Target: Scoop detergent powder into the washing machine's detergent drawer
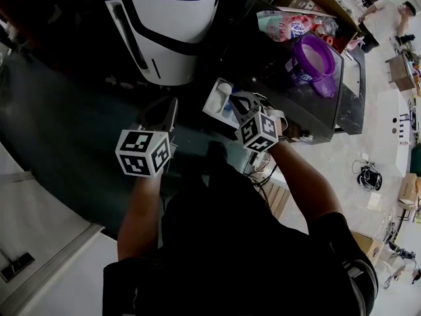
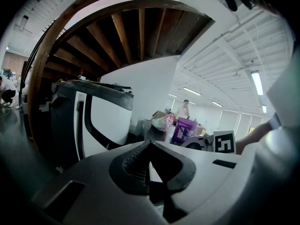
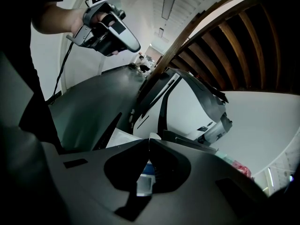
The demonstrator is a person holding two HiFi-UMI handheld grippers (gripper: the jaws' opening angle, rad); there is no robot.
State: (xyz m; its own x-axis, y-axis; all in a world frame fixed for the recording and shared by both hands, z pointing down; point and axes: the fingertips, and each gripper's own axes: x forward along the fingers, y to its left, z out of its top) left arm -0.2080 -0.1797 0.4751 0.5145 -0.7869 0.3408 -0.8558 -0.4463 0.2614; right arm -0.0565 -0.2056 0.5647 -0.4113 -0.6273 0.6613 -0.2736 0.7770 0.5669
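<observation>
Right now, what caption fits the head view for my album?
Left gripper and right gripper near the washing machine, purple tub nearby.

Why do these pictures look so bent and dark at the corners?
Head view: fisheye bends the washing machine; the foreground is dim. Left gripper view: ceiling lights glare, corners black. Right gripper view: staircase beams bow, foreground shadowed.

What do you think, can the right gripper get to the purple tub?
Probably yes. In the head view the tub stands on the dark cabinet just past the right gripper, and nothing shows between them. The fingers are shut and hold nothing.
</observation>
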